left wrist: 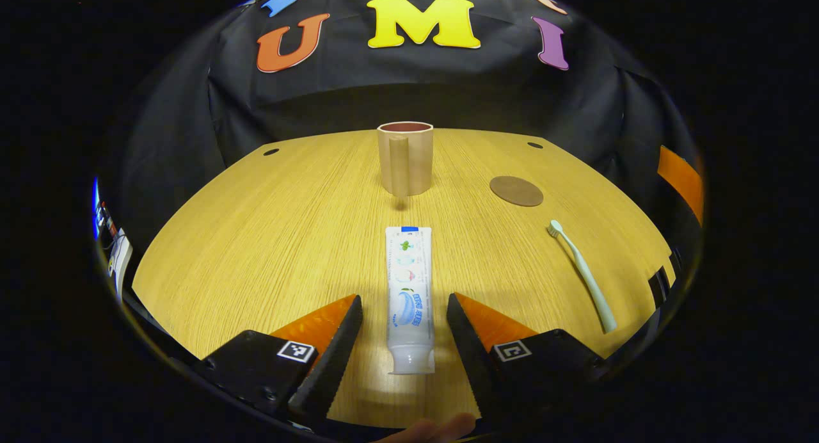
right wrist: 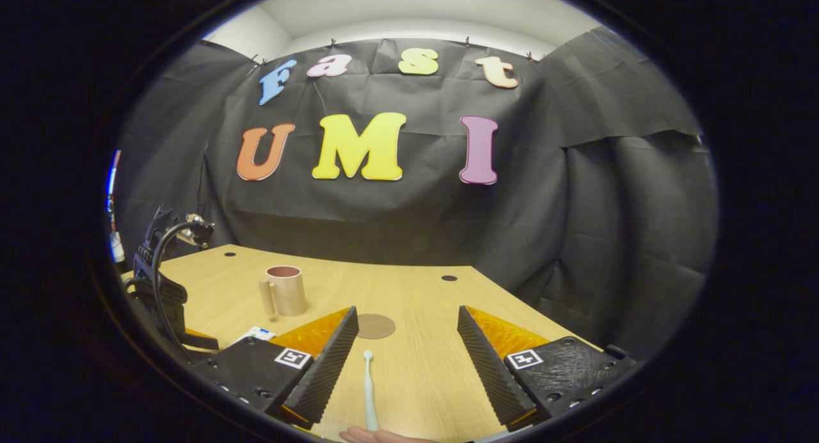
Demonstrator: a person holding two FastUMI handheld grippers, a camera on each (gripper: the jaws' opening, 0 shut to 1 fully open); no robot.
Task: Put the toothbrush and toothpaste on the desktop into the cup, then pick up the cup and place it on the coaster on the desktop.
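Observation:
A white toothpaste tube (left wrist: 409, 296) lies on the wooden desktop (left wrist: 269, 238), cap end towards me. My left gripper (left wrist: 403, 300) is open, one finger on each side of the tube and neither touching it. Beyond stands a beige cup (left wrist: 405, 158) with its handle facing me. To its right lies a round brown coaster (left wrist: 516, 191), and nearer a pale toothbrush (left wrist: 582, 273). My right gripper (right wrist: 407, 312) is open over the desktop, with the toothbrush (right wrist: 368, 385) lying between its fingers, closer to the left one. The coaster (right wrist: 375, 326), the cup (right wrist: 283, 290) and a corner of the tube (right wrist: 256, 333) lie ahead and to the left.
The desktop has small dark holes near its far corners (left wrist: 271, 152) (left wrist: 535, 144). Black cloth closes the booth behind the table. The left gripper's body and cable (right wrist: 160, 289) stand at the left in the right gripper view. A person's fingertip (left wrist: 435, 428) shows at the bottom edge.

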